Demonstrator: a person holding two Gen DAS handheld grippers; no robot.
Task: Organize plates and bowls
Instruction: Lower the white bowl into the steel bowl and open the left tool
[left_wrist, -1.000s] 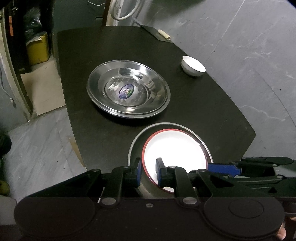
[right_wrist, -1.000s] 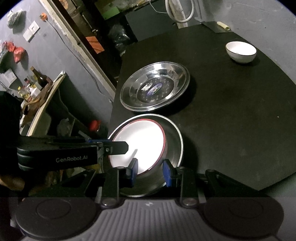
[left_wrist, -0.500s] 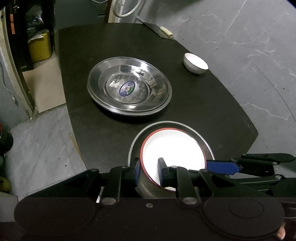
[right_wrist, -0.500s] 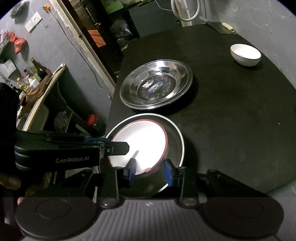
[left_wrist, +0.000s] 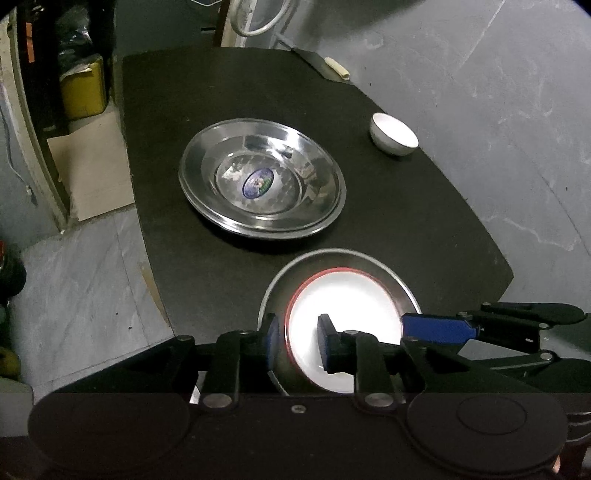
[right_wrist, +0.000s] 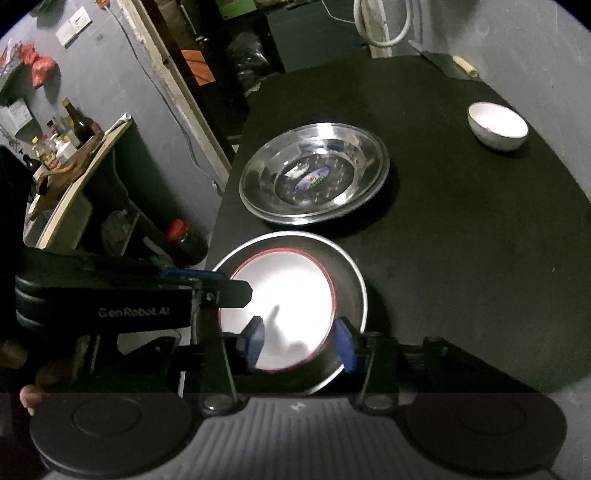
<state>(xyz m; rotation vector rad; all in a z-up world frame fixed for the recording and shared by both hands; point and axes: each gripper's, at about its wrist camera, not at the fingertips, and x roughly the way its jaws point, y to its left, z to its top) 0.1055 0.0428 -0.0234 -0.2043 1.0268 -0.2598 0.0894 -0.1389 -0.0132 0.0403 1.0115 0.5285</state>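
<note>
A white plate with a red rim (left_wrist: 343, 306) (right_wrist: 284, 295) lies inside a steel plate (left_wrist: 402, 291) (right_wrist: 354, 280) at the near edge of the black table (left_wrist: 406, 229). My left gripper (left_wrist: 299, 338) straddles the left rims of both plates. Its jaws are opening and the pads stand off the rims. My right gripper (right_wrist: 299, 343) straddles the near right rims, its jaws also opening, wider than the left, with no pad pressing. A larger steel plate (left_wrist: 262, 177) (right_wrist: 314, 173) sits mid-table. A small white bowl (left_wrist: 393, 134) (right_wrist: 496, 125) stands far right.
A cleaver with a pale handle (left_wrist: 332, 68) lies at the table's far end. Left of the table are a doorway, a yellow box (left_wrist: 83, 88) and a shelf with bottles (right_wrist: 70, 136). Grey floor surrounds the table.
The jaws of both grippers have widened around the stacked plates' rims, the right more than the left. The plates, the big steel plate and the bowl stay put.
</note>
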